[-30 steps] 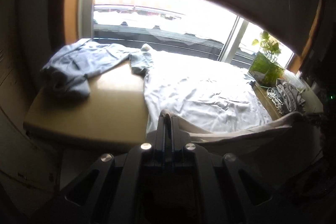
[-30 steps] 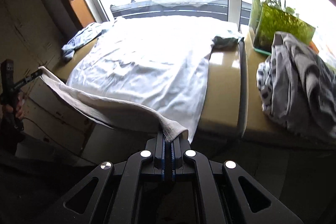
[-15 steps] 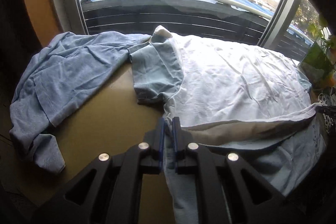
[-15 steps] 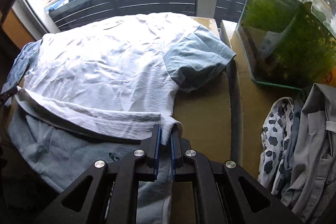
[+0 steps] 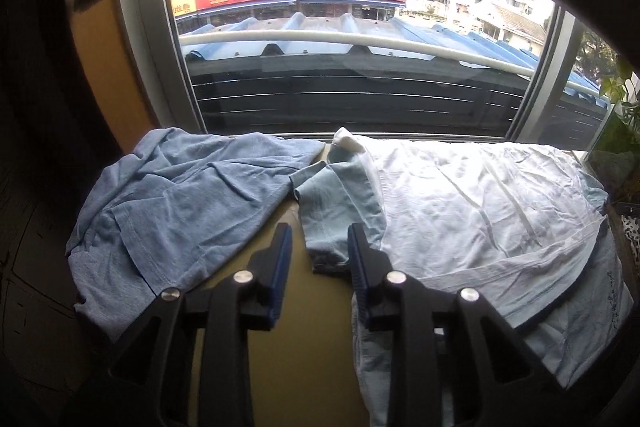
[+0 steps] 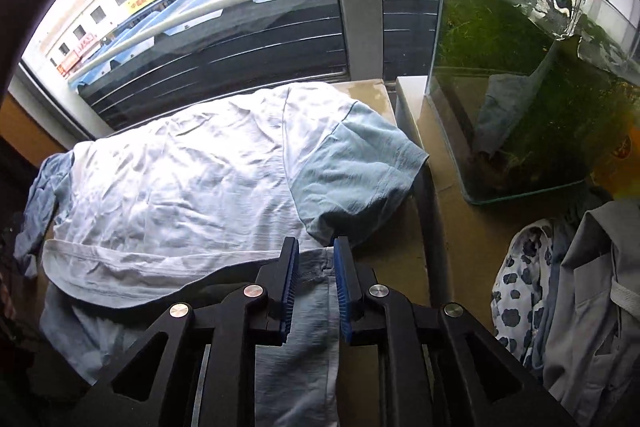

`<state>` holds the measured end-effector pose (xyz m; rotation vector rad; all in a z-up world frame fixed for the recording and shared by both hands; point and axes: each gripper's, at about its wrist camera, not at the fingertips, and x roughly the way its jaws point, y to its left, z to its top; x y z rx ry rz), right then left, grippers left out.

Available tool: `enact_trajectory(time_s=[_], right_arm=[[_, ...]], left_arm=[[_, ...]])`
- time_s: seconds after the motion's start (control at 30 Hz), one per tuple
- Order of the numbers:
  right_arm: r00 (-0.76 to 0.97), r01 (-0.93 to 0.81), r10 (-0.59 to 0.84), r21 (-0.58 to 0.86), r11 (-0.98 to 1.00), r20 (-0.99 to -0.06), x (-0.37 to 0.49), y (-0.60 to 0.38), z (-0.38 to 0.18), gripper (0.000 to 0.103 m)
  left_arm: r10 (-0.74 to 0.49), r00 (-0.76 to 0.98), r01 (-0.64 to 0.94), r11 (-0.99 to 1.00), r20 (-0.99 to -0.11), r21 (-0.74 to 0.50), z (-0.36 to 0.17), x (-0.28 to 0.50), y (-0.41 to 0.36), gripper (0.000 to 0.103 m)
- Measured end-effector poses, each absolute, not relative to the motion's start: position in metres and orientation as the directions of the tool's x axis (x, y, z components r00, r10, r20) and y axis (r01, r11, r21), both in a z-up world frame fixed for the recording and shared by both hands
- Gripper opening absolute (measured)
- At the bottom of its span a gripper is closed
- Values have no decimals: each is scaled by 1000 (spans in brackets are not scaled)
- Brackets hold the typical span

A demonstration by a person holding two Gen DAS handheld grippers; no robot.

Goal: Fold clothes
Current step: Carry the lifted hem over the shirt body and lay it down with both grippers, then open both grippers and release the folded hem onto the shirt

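- The white shirt (image 6: 180, 187) is lying spread across the tan tabletop (image 5: 288, 347), its hem folded up over the body, just beside the glass tank (image 6: 520, 99).
- The left gripper (image 5: 320, 247) is standing part open over the shirt's near edge, its jaws having just been opening and gripping nothing.
- The right gripper (image 6: 314, 259) is also releasing, narrowly parted, cloth lying loose between the pads.
- The bottom fold seems laid; next, likely folding in the pale-blue sleeves, which means regripping cleanly.
- The blue shirt (image 5: 180, 195) is waiting beside the white one, away from the tank.

Left of the fingers (image 5: 283, 259) lies a blue shirt (image 5: 180, 211) of matt knit cloth; right of them a white shirt (image 5: 472, 203), thin and crinkled (paler blue sleeves). Beyond the right fingers (image 6: 289, 279), a smooth, glossy glass tank (image 6: 520, 87).
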<state>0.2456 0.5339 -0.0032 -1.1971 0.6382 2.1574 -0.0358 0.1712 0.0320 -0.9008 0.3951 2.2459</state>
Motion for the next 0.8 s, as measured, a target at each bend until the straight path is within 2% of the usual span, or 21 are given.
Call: enact_trajectory(time_s=[0.07, 0.13, 0.2, 0.27, 0.33, 0.5, 0.6, 0.7, 0.8], right_arm=[[-467, -643, 227, 152, -750, -855, 248, 523, 2, 17], [-532, -479, 50, 251, -841, -846, 243, 497, 0, 17], [-485, -356, -17, 215, -909, -875, 231, 464, -11, 17], [-415, -314, 9, 134, -940, -910, 216, 442, -25, 17], [-366, -280, -32, 143, -949, -930, 202, 436, -42, 17], [-370, -308, -11, 134, -942, -929, 173, 456, -44, 18], [-372, -347, 38, 101, -932, -927, 160, 470, -38, 18], [-428, -390, 49, 136, -911, -903, 152, 485, -31, 17], [-420, -485, 66, 162, -860, -905, 147, 505, -36, 18]], left_arm=[[554, -425, -785, -620, -716, -14, 32, -12, 176, 29], [581, -348, -847, -531, -736, -19, 26, 12, 184, 32], [549, -336, -880, -472, -766, 48, 11, 29, 200, 36], [503, -332, -893, -441, -798, 93, -7, 36, 219, 36], [447, -326, -893, -436, -833, 116, -25, 32, 239, 38], [406, -359, -873, -464, -841, 149, -40, 8, 266, 39], [435, -345, -825, -564, -832, 47, -30, -19, 265, 39], [501, -355, -772, -634, -789, -55, -9, -38, 251, 38], [571, -313, -803, -586, -759, -109, 14, -32, 236, 38]])
